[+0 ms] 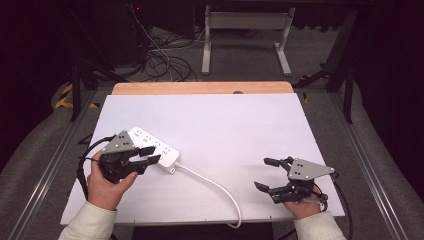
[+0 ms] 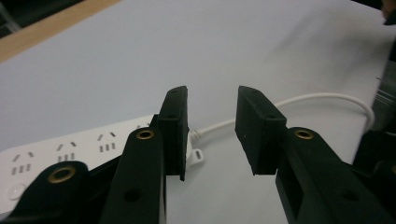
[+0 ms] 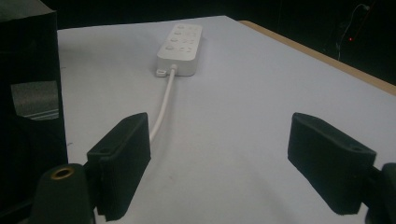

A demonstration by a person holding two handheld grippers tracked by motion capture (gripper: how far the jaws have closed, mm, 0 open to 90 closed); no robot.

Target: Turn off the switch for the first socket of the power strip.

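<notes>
white power strip (image 1: 152, 147) lies at the worktop's (image 1: 240, 125) left, its cord (image 1: 215, 185) trailing to the near edge. left gripper (image 1: 145, 155) hovers at its cord end, jaws part spread, likely to pinch it; right gripper (image 1: 267, 175) waits well apart, jaws wide

The power strip (image 1: 155, 147) is white with small dark socket slots, and its cord (image 1: 215, 187) is white. The desk (image 1: 240, 130) is white with a light wood far edge. Both grippers are black with grey top plates. Sleeves are cream.
</notes>
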